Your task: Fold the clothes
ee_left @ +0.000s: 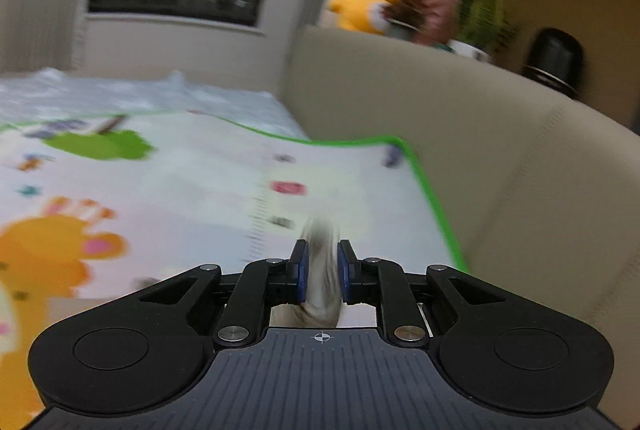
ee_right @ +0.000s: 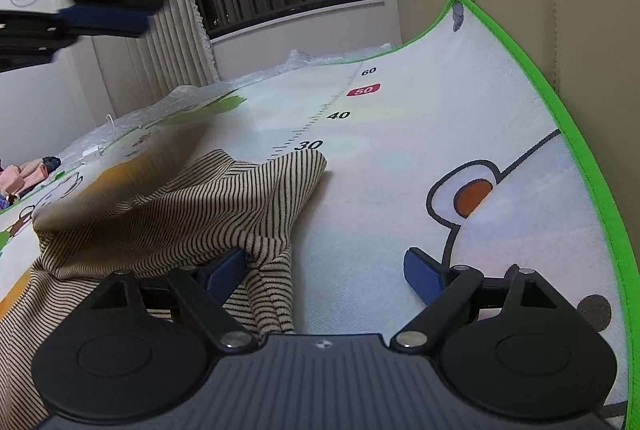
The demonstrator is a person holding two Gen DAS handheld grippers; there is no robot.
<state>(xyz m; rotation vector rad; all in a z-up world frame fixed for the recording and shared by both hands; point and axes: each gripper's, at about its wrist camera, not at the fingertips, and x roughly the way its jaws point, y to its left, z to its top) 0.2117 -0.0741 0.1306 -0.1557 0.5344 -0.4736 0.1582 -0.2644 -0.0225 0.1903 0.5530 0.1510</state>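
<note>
- Right wrist view: a cartoon play mat [ee_right: 400, 190] with a green border is spread over the bed.
- A striped garment [ee_right: 192, 214] is heaped on it.
- Left gripper [ee_left: 321, 266]: jaws clamped on a fold of the garment.
- Right gripper [ee_right: 326, 270]: jaws spread wide, gripping nothing, garment beside one pad.

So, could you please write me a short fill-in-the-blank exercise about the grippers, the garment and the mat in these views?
1. The left gripper is shut on a bunch of ____ cloth.
2. The right gripper rests on the mat with its jaws ____.
3. The striped garment lies on a mat with a ____ border.
4. The ruler marks printed on the mat show 50 inside a ____ box.

Missing words: striped; open; green; red
</note>
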